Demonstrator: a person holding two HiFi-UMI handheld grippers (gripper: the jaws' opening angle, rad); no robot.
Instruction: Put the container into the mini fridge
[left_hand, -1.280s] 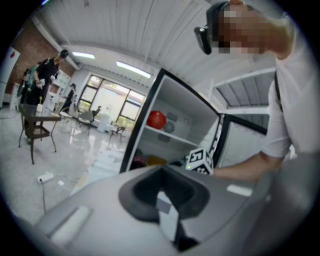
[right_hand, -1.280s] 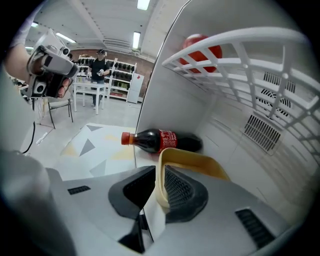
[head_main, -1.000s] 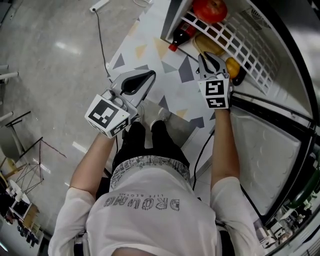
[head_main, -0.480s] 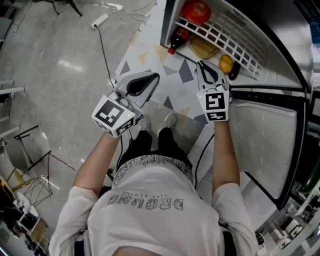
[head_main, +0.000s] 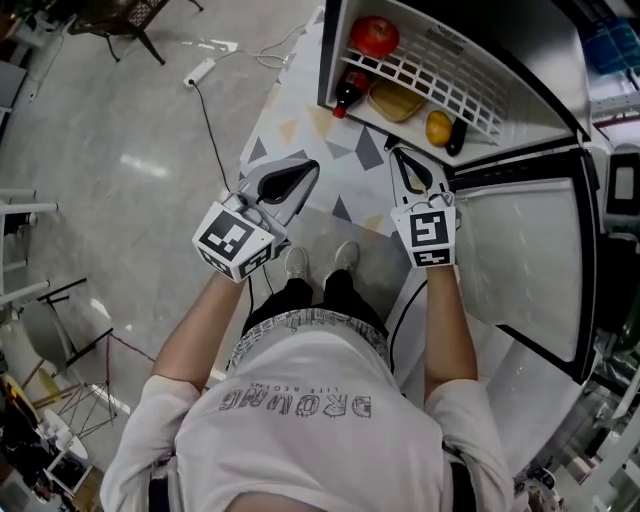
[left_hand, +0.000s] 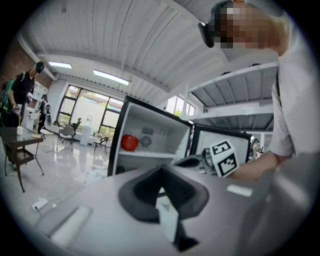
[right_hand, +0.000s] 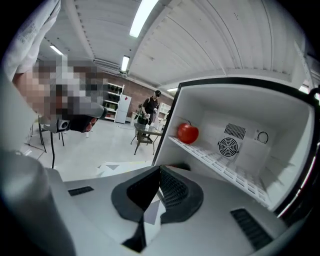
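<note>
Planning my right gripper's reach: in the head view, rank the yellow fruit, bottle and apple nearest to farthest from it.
1. Yellow fruit, at the front of the fridge, just beyond the right gripper.
2. Bottle, front left corner.
3. Apple, on the wire shelf, farthest back.

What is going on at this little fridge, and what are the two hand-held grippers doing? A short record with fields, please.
Setting: a person stands at an open mini fridge, its door swung wide
Left gripper: jaws together, holding nothing, outside the fridge
Right gripper: jaws together, holding nothing, just in front of the opening
On the wire shelf: red apple
Below the shelf: red-capped bottle, tan container, yellow fruit
Task state: the container appears to sit inside the fridge
</note>
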